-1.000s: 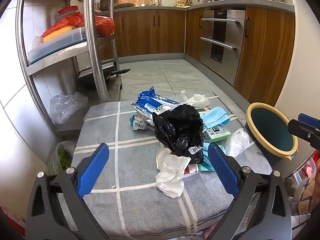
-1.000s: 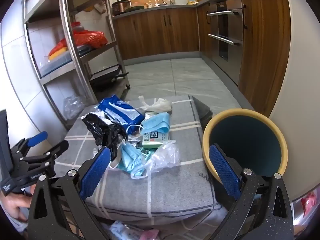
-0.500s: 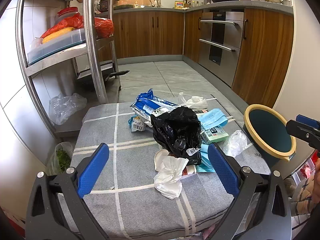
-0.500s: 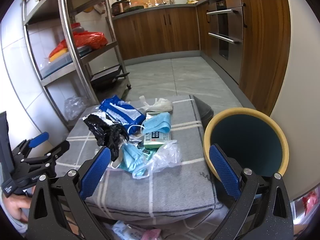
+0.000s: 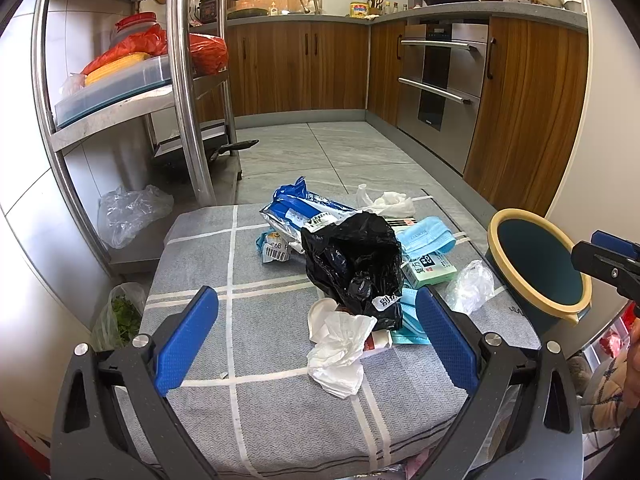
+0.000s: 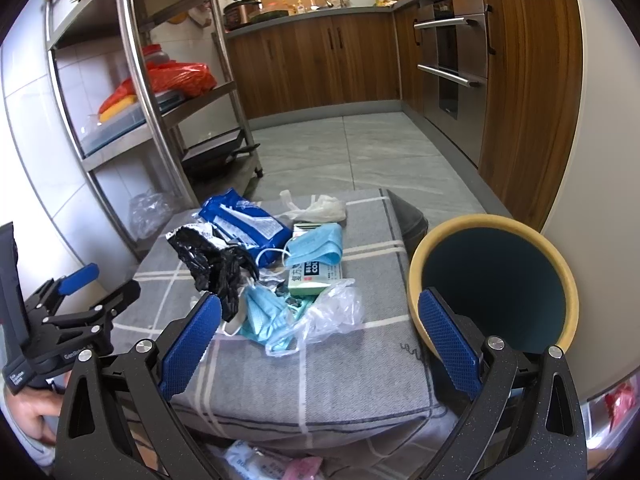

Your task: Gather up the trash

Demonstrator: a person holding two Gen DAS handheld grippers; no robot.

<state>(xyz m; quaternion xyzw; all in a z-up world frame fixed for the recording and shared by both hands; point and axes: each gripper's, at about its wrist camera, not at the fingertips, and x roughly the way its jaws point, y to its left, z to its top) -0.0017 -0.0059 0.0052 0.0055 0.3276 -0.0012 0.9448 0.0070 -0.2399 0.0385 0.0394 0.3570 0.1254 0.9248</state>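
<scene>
We are holding our left gripper [image 5: 316, 342] wide open over the near part of the grey checked cushion [image 5: 200, 264], gripping nothing. Our right gripper [image 6: 316, 340] is also gaping wide and empty, hovering between the cushion's right edge and the blue bin with the yellow rim [image 6: 494, 280], which is standing just beside the cushion.

The trash is lying piled on the cushion: a crumpled white tissue [image 5: 340, 354] nearest our left gripper, touching a black plastic bag [image 5: 354, 264]; behind it a blue wrapper [image 5: 298, 210]; 2 blue face masks [image 6: 318, 246] and a green box [image 6: 314, 278]; a clear plastic bag [image 6: 332, 312] nearest the bin. What is lying under the black bag we cannot tell.
</scene>
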